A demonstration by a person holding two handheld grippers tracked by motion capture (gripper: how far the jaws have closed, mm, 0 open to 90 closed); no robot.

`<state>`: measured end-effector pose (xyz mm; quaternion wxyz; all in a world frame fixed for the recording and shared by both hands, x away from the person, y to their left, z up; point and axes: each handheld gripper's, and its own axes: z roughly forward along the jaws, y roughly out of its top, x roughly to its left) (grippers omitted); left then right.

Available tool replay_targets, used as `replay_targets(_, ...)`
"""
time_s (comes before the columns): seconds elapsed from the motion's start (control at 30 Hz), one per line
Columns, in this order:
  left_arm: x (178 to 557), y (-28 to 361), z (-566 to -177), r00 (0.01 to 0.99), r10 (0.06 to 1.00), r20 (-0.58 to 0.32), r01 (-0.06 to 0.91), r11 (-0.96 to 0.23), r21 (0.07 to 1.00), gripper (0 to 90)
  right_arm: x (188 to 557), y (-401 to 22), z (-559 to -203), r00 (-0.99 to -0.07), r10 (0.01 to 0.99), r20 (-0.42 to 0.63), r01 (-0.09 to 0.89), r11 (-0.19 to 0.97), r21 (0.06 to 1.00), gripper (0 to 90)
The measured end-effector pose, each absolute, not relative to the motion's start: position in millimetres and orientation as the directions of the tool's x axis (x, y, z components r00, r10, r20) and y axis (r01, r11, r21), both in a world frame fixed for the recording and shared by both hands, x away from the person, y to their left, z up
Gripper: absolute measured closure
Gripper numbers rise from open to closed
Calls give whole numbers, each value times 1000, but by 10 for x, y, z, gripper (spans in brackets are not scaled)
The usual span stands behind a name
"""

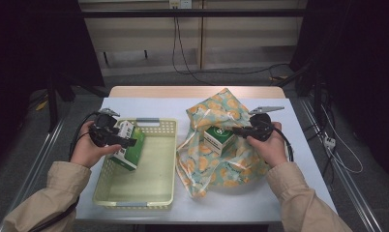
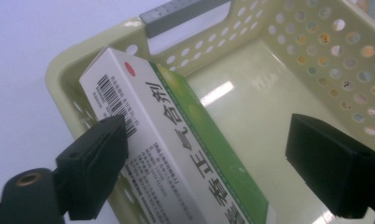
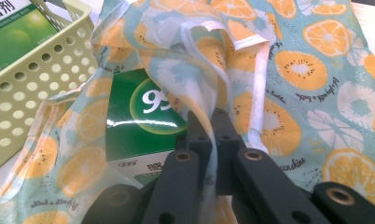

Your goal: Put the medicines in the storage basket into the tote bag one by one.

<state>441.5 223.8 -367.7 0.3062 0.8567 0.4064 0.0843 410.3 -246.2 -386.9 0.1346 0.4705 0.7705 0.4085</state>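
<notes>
Two grippers working — box over basket, bag pinched open

Left gripper [image 2: 206,163] is hanging wide-jawed around the light, stiff green-and-white box [image 2: 176,144], leaning on the basket [image 2: 73,70] wall — best taken across its flat faces. Right gripper [image 3: 209,126] is clamping the soft, slippery bag [image 3: 288,93] hem.

White table top [image 1: 299,193] bears everything; grey floor [image 1: 231,77] beyond.

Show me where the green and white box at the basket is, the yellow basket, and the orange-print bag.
green and white box [image 2: 176,154], left gripper view, its white printed face.
yellow basket [image 1: 158,126], high view, far perforated wall.
orange-print bag [image 3: 311,70], right gripper view, an orange slice on the fabric.
</notes>
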Motion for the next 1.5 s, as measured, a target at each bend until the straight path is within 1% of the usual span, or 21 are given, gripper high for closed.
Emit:
replay_targets(0.1,4420,2194,-3708,667,736,-116,646,-494,582,137,4105,-2461,-3871,-521,835,178,615,222,757,891)
replay_targets(0.27,4444,2170,-3773,656,743,-133,660,-480,578,137,4102,-2464,-3868,-522,834,178,613,222,759,891)
replay_targets(0.33,4438,2150,-3802,657,744,-120,660,-491,568,134,4102,-2470,-3867,-522,834,178,612,221,759,891)
replay_targets(0.43,4437,2107,-3841,664,736,-132,660,-494,566,122,4104,-2472,-3866,-522,835,176,612,222,759,891)
replay_targets(0.53,4451,2022,-3901,658,743,-124,669,-500,550,110,4106,-2460,-3873,-521,835,176,613,223,758,891)
replay_targets(0.6,4462,1945,-3925,645,760,-79,681,-525,511,106,4105,-2446,-3873,-523,834,177,611,222,760,891)
replay_targets(0.63,4468,1915,-3929,648,758,-72,680,-533,503,95,4106,-2443,-3872,-525,833,176,609,223,761,891)
replay_targets(0.7,4484,1871,-3930,643,762,-72,683,-529,503,94,4106,-2442,-3871,-525,833,175,609,224,761,891)
replay_targets(0.77,4499,1813,-3959,626,776,-83,706,-518,482,93,4105,-2448,-3870,-524,833,176,610,223,761,891)
replay_targets(0.83,4512,1773,-4006,610,790,-68,724,-520,453,88,4101,-2451,-3865,-523,834,176,609,221,761,891)
replay_targets(0.9,4526,1723,-4071,581,811,-72,748,-498,439,86,4099,-2455,-3861,-523,834,177,607,219,764,891)
replay_targets(0.93,4531,1704,-4097,581,812,-51,747,-507,430,84,4098,-2457,-3860,-524,833,176,605,219,765,890)
replay_targets(1.0,4534,1670,-4125,565,825,1,744,-510,431,56,4096,-2457,-3859,-524,833,177,605,218,766,890)
replay_targets(1.13,4525,1663,-4150,545,838,22,752,-500,429,51,4094,-2460,-3861,-524,833,178,604,217,767,890)
replay_targets(1.17,4525,1674,-4155,534,844,41,752,-497,433,51,4095,-2462,-3862,-524,833,177,604,218,766,890)
replay_targets(1.23,4532,1707,-4160,520,853,42,754,-482,446,51,4096,-2467,-3864,-524,833,177,605,218,766,890)
replay_targets(1.33,4529,1727,-4150,516,855,55,750,-482,453,88,4095,-2467,-3866,-522,834,180,607,215,765,890)
replay_targets(1.37,4529,1724,-4151,521,851,61,750,-491,443,84,4095,-2465,-3869,-522,834,179,607,216,765,890)
replay_targets(1.4,4524,1712,-4169,518,853,63,747,-487,452,80,4094,-2462,-3874,-524,833,179,608,219,763,890)
replay_targets(1.5,4505,1679,-4203,534,842,76,741,-509,439,26,4092,-2464,-3877,-523,833,182,609,215,764,889)
